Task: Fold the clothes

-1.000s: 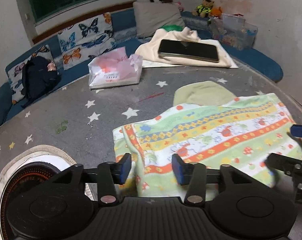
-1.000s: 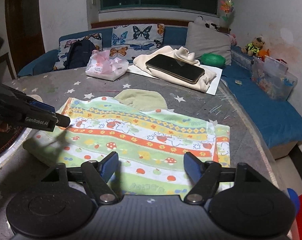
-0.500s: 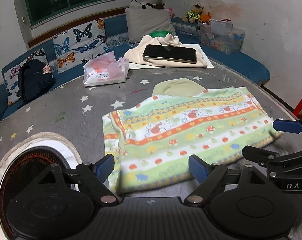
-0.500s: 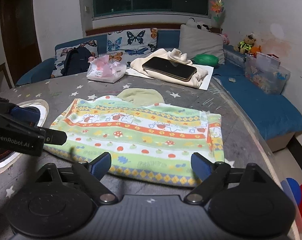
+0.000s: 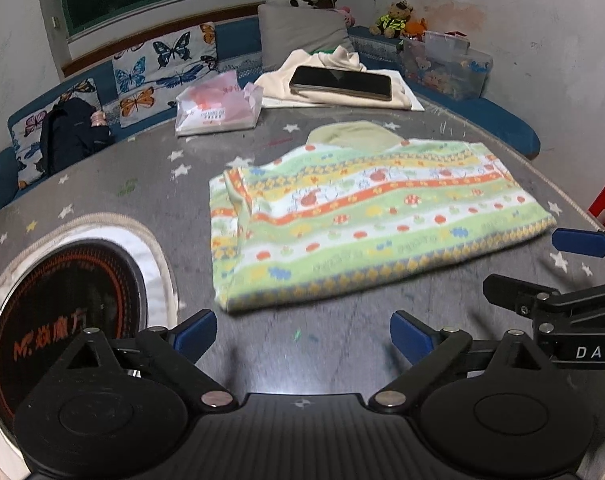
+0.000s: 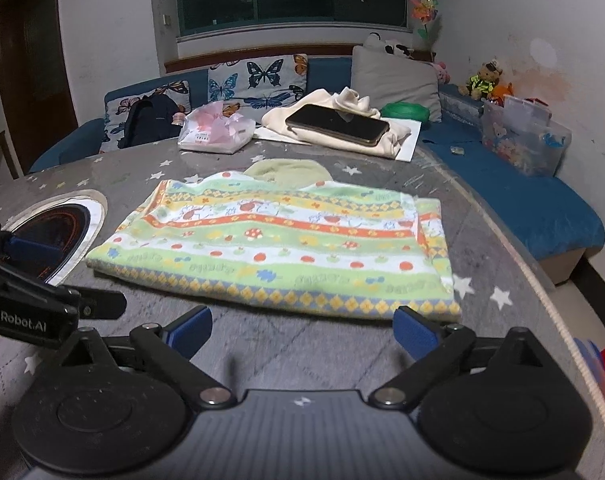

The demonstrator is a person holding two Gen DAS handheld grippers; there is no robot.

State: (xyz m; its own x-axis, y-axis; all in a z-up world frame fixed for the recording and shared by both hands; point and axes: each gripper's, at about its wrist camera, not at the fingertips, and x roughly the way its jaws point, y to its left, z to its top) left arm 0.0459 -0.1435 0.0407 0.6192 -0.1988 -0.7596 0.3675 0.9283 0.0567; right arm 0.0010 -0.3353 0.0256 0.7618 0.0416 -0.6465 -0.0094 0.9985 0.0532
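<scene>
A folded cloth with green, orange and yellow patterned stripes (image 5: 366,216) (image 6: 286,240) lies flat on the grey star-print table (image 5: 150,184) (image 6: 302,360). My left gripper (image 5: 302,336) hovers just short of the cloth's near left corner, its jaws opening wide with nothing between them. My right gripper (image 6: 302,332) stands before the cloth's near edge at its right corner, jaws also opening and empty. Each gripper shows at the edge of the other's view. A plain pale green cloth (image 5: 354,136) (image 6: 290,172) peeks out from behind the striped one.
A round cooktop inset (image 5: 62,332) (image 6: 58,224) sits in the table at the left. Farther back lie a pink packet (image 5: 218,106) (image 6: 214,130), and a cream garment (image 6: 342,124) with a dark phone (image 5: 342,84) on top. A blue sofa with cushions rings the table.
Both grippers have let go of the striped cloth, spread their jaws and drawn back toward the table's near edge. The cloth now lies folded and flat.
</scene>
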